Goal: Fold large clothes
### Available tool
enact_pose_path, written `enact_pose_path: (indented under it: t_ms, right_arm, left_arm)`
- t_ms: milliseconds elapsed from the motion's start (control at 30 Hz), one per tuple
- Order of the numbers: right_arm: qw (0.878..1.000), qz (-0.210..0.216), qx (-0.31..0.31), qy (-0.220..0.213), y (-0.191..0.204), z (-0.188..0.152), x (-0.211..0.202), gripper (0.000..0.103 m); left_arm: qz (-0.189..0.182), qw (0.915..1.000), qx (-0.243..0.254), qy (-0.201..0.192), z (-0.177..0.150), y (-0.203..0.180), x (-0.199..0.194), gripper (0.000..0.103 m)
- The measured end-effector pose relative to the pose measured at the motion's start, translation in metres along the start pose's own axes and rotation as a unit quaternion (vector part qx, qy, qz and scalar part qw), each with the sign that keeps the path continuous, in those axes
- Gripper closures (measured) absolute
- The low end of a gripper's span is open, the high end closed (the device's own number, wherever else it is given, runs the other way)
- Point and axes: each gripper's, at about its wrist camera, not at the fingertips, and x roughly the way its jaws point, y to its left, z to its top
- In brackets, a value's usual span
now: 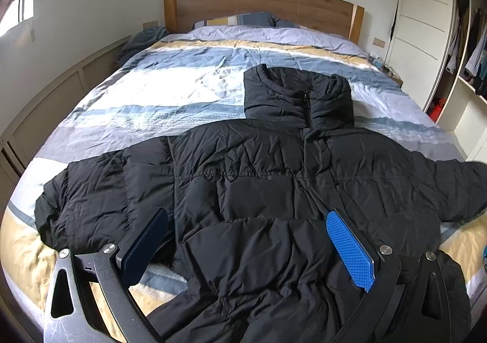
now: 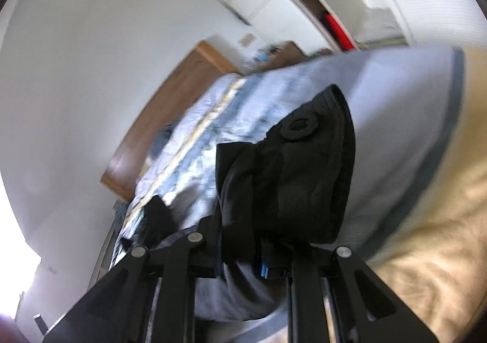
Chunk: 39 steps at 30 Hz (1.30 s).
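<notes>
A black puffer jacket (image 1: 258, 184) lies front-up on the bed, collar toward the headboard and sleeves spread left and right. My left gripper (image 1: 246, 248) is open above the jacket's lower front, with one dark pad (image 1: 143, 248) and one blue pad (image 1: 350, 251) wide apart and nothing between them. In the tilted, blurred right wrist view my right gripper (image 2: 258, 254) is shut on a bunched black part of the jacket (image 2: 298, 178) with a round snap on it, held above the bed cover.
The bed (image 1: 152, 93) has a striped blue, white and yellow cover, pillows (image 1: 240, 20) and a wooden headboard (image 1: 261, 5). A low wall ledge (image 1: 54, 105) runs along the left. An open wardrobe with hanging clothes (image 1: 468, 47) stands at the right.
</notes>
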Motion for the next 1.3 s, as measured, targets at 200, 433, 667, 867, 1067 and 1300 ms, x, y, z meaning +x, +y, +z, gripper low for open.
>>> enact_pose_path:
  t_ms: [200,433,667,867,1067,1300]
  right_arm:
    - [0.997,0.053,-0.060,0.016,0.080,-0.009,-0.012,0.087]
    - [0.985,0.101,-0.132,0.056,0.165,-0.042,-0.011,0.087]
    - [0.963,0.118,-0.204,0.131,0.214,-0.108,0.002,0.088]
    - [0.948,0.111,-0.233,0.188,0.231,-0.173,0.015,0.088]
    - [0.928,0.083,-0.265,0.247,0.239,-0.225,0.039,0.088]
    - [0.906,0.054,-0.297,0.297,0.239,-0.279,0.060,0.088]
  left_arm:
    - [-0.009,0.9998,-0.010,-0.014,-0.011,0.010,-0.034,0.001]
    - [-0.011,0.9994,-0.021,-0.026,-0.026,0.026,-0.067,0.001]
    - [-0.013,0.9986,-0.044,-0.027,-0.042,0.044,-0.083,0.001]
    - [-0.015,0.9976,-0.054,-0.039,-0.048,0.055,-0.098,0.001]
    - [-0.015,0.9968,-0.061,-0.048,-0.056,0.062,-0.110,0.001]
    - [-0.009,0.9963,-0.068,-0.052,-0.067,0.065,-0.120,0.001]
